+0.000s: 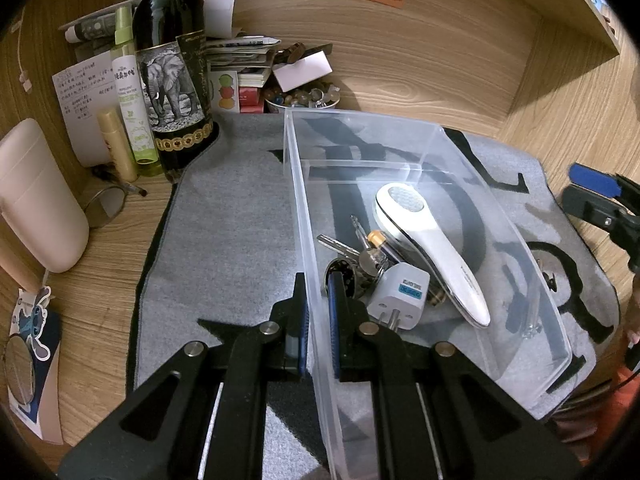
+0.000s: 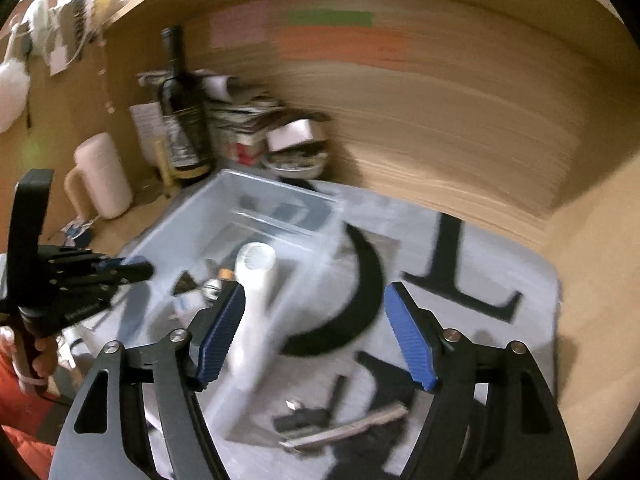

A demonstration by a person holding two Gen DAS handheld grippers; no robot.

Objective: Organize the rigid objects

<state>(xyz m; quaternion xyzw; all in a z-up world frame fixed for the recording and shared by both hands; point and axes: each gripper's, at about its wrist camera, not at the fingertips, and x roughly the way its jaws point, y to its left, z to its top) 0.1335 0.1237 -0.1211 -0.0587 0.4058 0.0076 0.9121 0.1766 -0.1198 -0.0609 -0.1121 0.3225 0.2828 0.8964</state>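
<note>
A clear plastic bin (image 1: pixel 472 168) stands on a grey mat (image 1: pixel 232 220) with black letters. In it lie a white hand-held device (image 1: pixel 432 248), a bunch of keys (image 1: pixel 352 252) and a white plug adapter (image 1: pixel 400 292). My left gripper (image 1: pixel 318 284) is shut on the bin's left wall, one finger inside and one outside. My right gripper (image 2: pixel 315 288) is open with nothing between its blue pads, above the bin's (image 2: pixel 280 200) near right corner; it also shows as the right gripper (image 1: pixel 596 196) at the mat's edge. On the mat outside the bin lie a small dark item (image 2: pixel 304 416) and a tan bar-shaped tool (image 2: pixel 348 428), both blurred.
At the back left stand a dark wine bottle (image 1: pixel 172 60), a green spray bottle (image 1: pixel 128 92), a pale pink container (image 1: pixel 40 200), stacked papers and a bowl of stones (image 1: pixel 304 98). Glasses (image 1: pixel 108 204) lie beside the mat. Wooden walls enclose the desk behind and to the right.
</note>
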